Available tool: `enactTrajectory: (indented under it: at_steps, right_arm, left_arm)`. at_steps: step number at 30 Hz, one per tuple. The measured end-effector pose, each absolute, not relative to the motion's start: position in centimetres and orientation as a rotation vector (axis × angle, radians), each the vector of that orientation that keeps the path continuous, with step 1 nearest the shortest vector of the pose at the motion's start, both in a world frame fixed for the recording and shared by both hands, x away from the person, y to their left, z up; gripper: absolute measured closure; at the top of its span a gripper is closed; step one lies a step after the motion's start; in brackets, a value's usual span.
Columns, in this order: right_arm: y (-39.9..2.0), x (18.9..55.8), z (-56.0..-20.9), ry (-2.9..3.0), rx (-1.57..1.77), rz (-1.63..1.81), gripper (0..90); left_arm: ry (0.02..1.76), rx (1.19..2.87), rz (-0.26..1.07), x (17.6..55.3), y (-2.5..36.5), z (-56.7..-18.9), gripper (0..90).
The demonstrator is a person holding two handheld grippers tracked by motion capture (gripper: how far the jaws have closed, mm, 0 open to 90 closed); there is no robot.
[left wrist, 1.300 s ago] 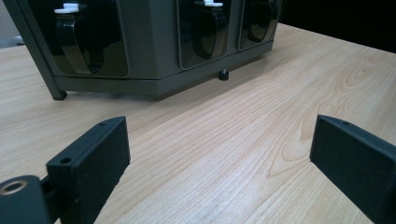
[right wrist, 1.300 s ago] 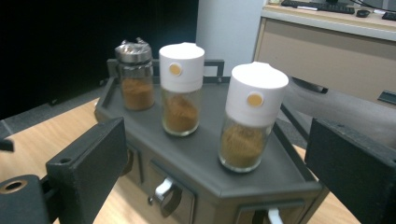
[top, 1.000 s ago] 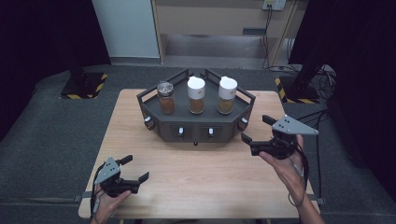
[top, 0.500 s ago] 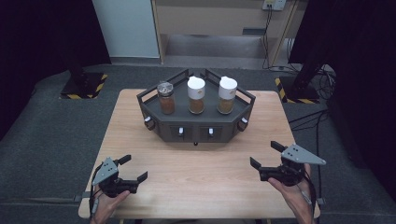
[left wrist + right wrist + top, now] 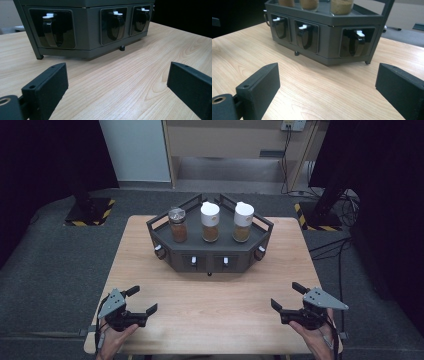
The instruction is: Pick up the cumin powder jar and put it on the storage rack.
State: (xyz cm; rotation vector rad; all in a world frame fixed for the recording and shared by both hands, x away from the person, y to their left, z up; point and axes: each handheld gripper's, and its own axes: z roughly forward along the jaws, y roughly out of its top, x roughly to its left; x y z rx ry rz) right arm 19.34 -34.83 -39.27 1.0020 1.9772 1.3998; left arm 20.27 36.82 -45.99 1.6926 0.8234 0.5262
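Left hand-held gripper (image 5: 140, 301) at near-left corner of the table (image 5: 220, 300), jaws wide apart, nothing between them. Right hand-held gripper (image 5: 291, 296) at near-right edge, jaws also spread, empty. Both sit low over bare wood, well apart from each other and from the rack. Mid-table: dark angled rack (image 5: 210, 262), with white-tipped levers (image 5: 303, 27) on its front panels facing both grippers. On top of the rack, left to right: clear-lid jar (image 5: 178, 225), white-cap jar (image 5: 210, 222), second white-cap jar (image 5: 242, 222), all upright with brown contents.
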Motion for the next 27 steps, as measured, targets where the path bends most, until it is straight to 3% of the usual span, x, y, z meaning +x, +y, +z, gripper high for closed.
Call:
enactTrajectory:
  at_steps: [27]
  right_arm:
    - [-36.4,20.8,-42.5,1.984,1.05,1.417,7.6]
  left_arm:
    - [0.808,1.709,0.515,20.8,36.8,-46.0,2.5]
